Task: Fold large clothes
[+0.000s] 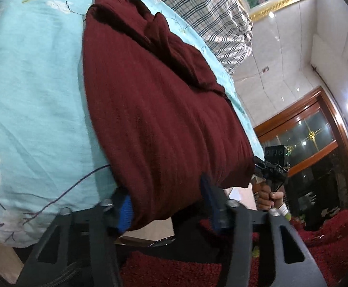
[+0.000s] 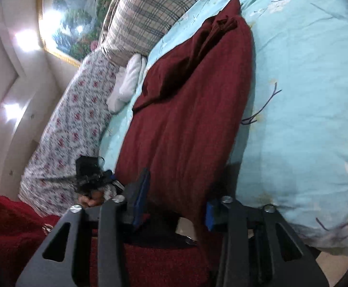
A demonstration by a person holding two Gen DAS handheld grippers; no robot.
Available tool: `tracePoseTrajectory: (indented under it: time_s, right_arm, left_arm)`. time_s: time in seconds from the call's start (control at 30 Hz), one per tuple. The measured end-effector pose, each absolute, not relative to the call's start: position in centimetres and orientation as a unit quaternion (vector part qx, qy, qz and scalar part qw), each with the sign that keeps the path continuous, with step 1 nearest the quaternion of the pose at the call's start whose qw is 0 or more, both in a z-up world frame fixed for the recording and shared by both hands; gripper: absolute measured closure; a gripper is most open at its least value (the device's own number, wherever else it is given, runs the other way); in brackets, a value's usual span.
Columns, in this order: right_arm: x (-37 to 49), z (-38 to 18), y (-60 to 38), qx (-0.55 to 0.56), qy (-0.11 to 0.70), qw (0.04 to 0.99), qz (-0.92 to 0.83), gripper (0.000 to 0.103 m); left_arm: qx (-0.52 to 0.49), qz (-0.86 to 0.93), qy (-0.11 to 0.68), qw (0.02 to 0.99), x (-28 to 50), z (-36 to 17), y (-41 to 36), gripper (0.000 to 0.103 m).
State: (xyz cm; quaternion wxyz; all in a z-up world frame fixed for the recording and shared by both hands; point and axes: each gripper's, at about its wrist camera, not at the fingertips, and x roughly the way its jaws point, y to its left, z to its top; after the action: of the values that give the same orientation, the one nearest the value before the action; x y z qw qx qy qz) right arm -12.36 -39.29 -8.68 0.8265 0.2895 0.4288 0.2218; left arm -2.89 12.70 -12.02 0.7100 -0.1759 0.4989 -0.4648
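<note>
A dark maroon ribbed garment (image 1: pixel 154 100) lies folded lengthwise on the light blue flowered bedsheet (image 1: pixel 30 95), and its near end hangs over the bed's edge. My left gripper (image 1: pixel 166 201) is shut on one near corner, with cloth filling the gap between its blue pads (image 1: pixel 126 212). In the right wrist view the same garment (image 2: pixel 185 119) runs away over the sheet (image 2: pixel 305 95). My right gripper (image 2: pixel 175 203) is shut on the other near corner. Each gripper shows in the other's view, held by a hand: the right gripper (image 1: pixel 269 167) and the left gripper (image 2: pixel 90 174).
A plaid pillow (image 1: pixel 212 12) (image 2: pixel 154 12) lies at the head of the bed. A flower-print quilt (image 2: pixel 73 124) and a white cloth (image 2: pixel 128 81) lie beside the garment. Red shag carpet (image 1: pixel 329 227) covers the floor. A wooden cabinet (image 1: pixel 305 124) stands by the wall.
</note>
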Motion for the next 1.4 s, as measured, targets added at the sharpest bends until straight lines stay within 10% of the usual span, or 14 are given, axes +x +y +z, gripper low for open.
tracePoseTrajectory:
  time_s: [0.1, 0.9, 1.4]
  right_arm:
    - [-12.3, -8.6, -38.8, 0.261, 0.447, 0.829, 0.21, 0.094]
    - [1.5, 1.8, -42.2, 0.339, 0.279, 0.874, 0.21, 0.098]
    - [15.3, -5.7, -46.4, 0.343, 0.403, 0.847, 0.055, 0.098]
  left_arm:
    - [-0.159, -0.455, 0.503, 0.717, -2.7, -11.9, 12.3, 0.1]
    - [-0.251, -0.431, 0.327, 0.803, 8.4, 0.8, 11.2, 0.1]
    - [-0.311, -0.305, 0.416, 0.798, 25.1, -8.7, 7.4, 0.1]
